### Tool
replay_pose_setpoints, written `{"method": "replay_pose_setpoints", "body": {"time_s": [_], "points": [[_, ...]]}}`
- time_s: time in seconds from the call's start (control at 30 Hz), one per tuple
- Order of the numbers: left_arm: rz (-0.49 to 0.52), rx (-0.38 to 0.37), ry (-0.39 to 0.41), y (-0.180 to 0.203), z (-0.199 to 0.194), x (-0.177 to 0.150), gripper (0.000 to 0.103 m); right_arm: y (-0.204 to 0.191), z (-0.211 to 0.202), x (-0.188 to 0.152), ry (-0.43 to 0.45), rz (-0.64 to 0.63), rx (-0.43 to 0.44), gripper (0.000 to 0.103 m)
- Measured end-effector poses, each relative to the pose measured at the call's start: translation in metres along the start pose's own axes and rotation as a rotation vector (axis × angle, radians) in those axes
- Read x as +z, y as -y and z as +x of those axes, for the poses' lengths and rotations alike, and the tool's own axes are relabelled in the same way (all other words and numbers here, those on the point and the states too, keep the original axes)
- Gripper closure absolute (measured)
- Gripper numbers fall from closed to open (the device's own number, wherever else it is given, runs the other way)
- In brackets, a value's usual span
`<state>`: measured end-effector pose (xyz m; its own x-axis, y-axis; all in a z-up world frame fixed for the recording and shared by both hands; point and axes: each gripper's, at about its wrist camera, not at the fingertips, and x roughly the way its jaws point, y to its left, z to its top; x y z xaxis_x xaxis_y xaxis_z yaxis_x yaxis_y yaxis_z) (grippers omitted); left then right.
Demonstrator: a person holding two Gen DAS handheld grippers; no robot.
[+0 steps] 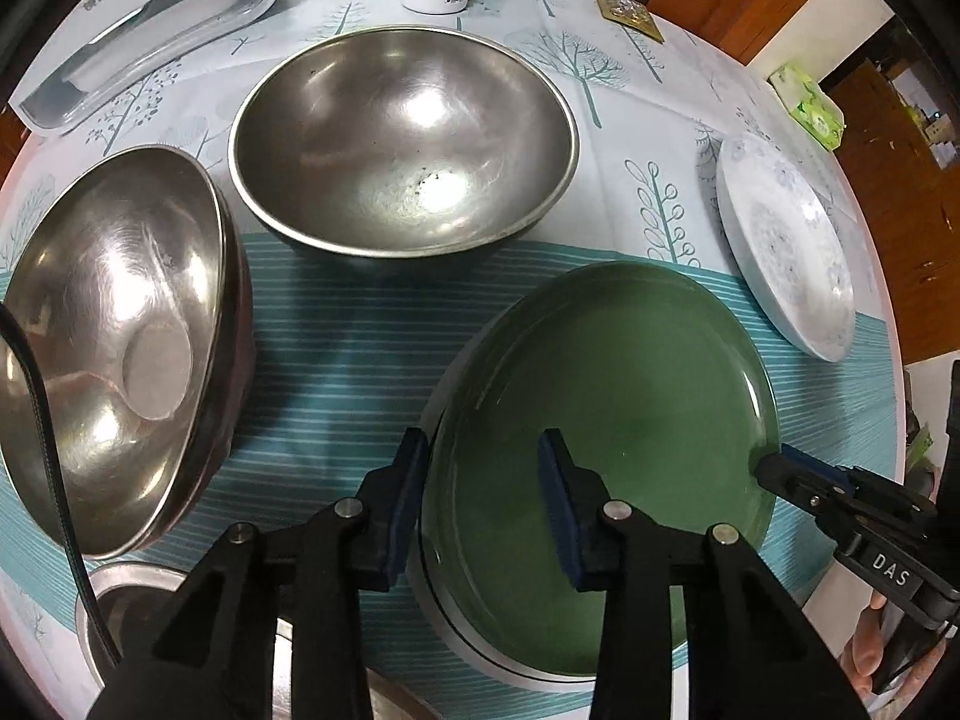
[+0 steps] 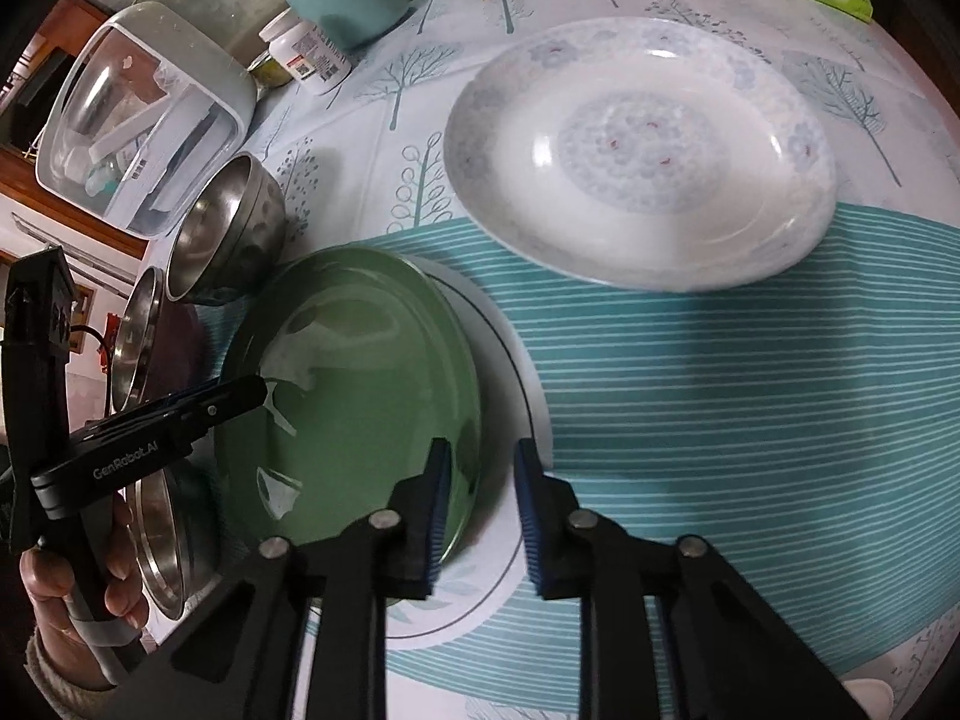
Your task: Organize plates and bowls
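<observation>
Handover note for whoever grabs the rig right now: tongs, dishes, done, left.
Left tongs: straddling the near-left rim of the green plate, pads not clearly pressing yet.
Right tongs: straddling the opposite rim of the same plate, small gap visible at the pads.
Green plate sits on a white plate with a thin dark ring.
White floral plate lies apart on the tablecloth.
Large steel bowl stands alone; steel bowl is nested in a stack, tilted.
Done: bowls partly nested, two plates stacked.
Left: probably close on the green plate, lift, then gather the floral plate.
</observation>
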<state>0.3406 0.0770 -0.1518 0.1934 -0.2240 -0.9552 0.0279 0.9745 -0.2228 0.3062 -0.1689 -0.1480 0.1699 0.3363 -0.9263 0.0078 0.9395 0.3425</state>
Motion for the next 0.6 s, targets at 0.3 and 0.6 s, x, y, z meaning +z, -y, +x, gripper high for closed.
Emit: {"method": "replay_pose_setpoints", "body": {"time_s": [0.3,0.6], "points": [[0.037,0.011,0.01,-0.001,-0.002,-0.004,0.085,0.0,0.001,-0.004,0.0,0.009,-0.012,0.095],[0.036,-0.058,0.008,0.014,-0.011,-0.013,0.092,0.021,-0.023,-0.011,0.029,0.061,0.01,0.096]]}}
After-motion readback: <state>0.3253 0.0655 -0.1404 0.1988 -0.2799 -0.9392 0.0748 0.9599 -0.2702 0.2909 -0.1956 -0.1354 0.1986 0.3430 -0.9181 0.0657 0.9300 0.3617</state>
